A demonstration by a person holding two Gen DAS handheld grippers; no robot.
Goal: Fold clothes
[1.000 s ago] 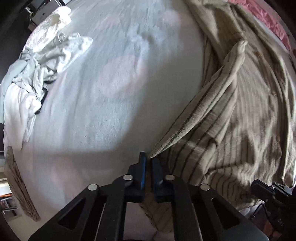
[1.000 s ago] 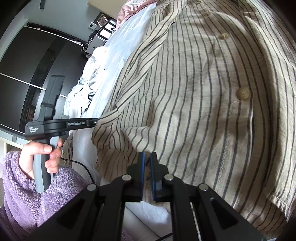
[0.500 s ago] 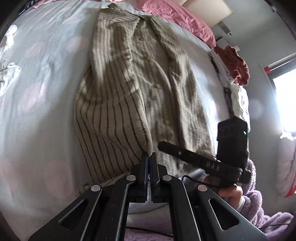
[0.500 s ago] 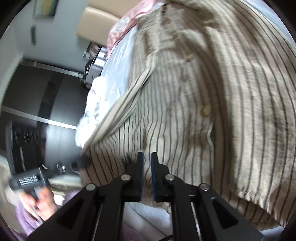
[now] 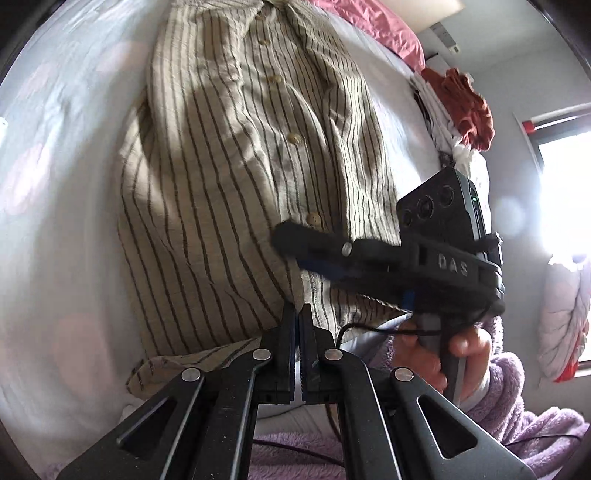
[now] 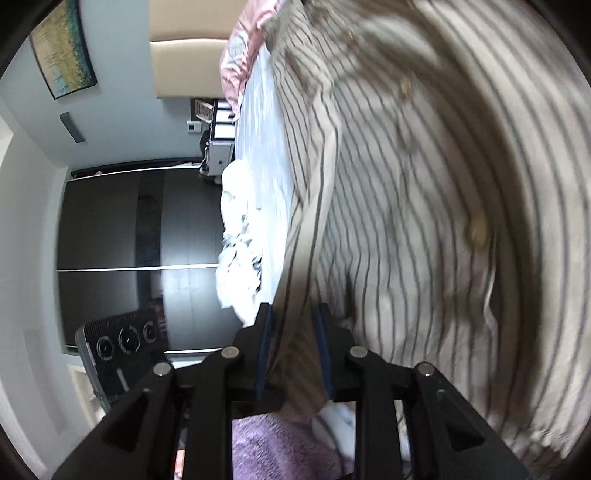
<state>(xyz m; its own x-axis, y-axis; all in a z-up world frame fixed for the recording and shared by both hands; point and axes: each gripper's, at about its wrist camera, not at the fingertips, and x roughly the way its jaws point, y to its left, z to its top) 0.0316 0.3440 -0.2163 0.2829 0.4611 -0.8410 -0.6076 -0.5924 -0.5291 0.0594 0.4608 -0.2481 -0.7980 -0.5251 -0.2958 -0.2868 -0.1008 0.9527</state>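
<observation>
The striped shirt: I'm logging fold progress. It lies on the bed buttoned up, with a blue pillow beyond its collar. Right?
Not quite: the pillow beyond the collar is pink, not blue, as the left wrist view shows. The rest holds: the striped shirt lies on the bed, buttoned up.

It is a bedroom in a home. There is a big bed (image 5: 55,221) with a pink pillow (image 5: 380,26), a dark wardrobe (image 6: 136,236) and a painting (image 6: 61,48).

Pink pillow (image 5: 373,26), framed picture (image 6: 62,48) (on wall) — dark wardrobe (image 6: 136,254).
</observation>
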